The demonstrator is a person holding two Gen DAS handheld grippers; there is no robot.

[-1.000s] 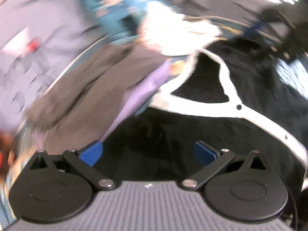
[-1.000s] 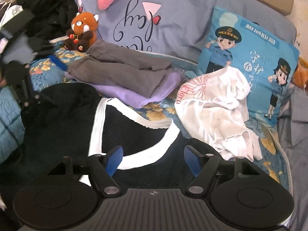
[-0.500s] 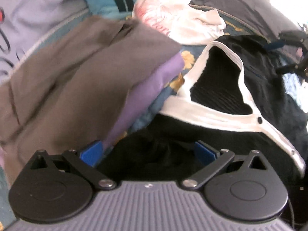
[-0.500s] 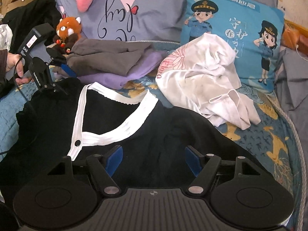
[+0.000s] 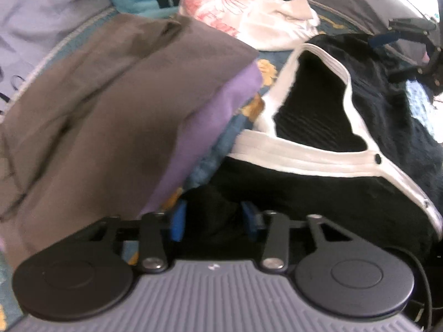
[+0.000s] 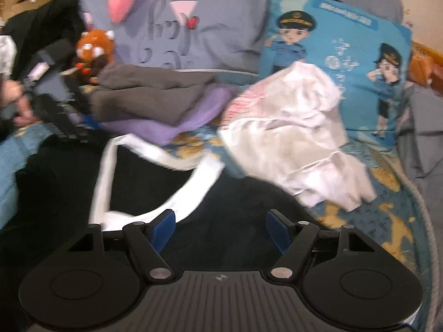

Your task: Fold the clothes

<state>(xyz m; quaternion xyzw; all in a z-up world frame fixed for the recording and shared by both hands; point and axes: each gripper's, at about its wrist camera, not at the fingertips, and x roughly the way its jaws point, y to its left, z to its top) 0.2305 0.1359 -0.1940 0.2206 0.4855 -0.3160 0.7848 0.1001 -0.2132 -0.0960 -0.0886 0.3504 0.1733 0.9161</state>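
Note:
A black cardigan (image 5: 326,193) with white trim (image 5: 299,160) lies spread on the bed, also seen as the black cardigan (image 6: 144,182) in the right wrist view. My left gripper (image 5: 213,218) is shut on a bunched fold of its black fabric at the cardigan's edge, right beside the folded pile. My right gripper (image 6: 221,227) hovers open over the cardigan's other side, nothing between its blue pads (image 6: 163,227). The left gripper (image 6: 55,94) shows at the far left there, held by a hand.
A folded grey garment (image 5: 105,105) lies on a folded purple one (image 5: 221,110) just left of the cardigan. A crumpled white garment (image 6: 293,138) sits to the right. Behind are a blue cartoon pillow (image 6: 332,55), a grey pillow (image 6: 207,27) and a plush toy (image 6: 95,45).
My left gripper has closed from open onto the cardigan's black fabric. The right gripper stays open and has shifted a little over the cardigan.

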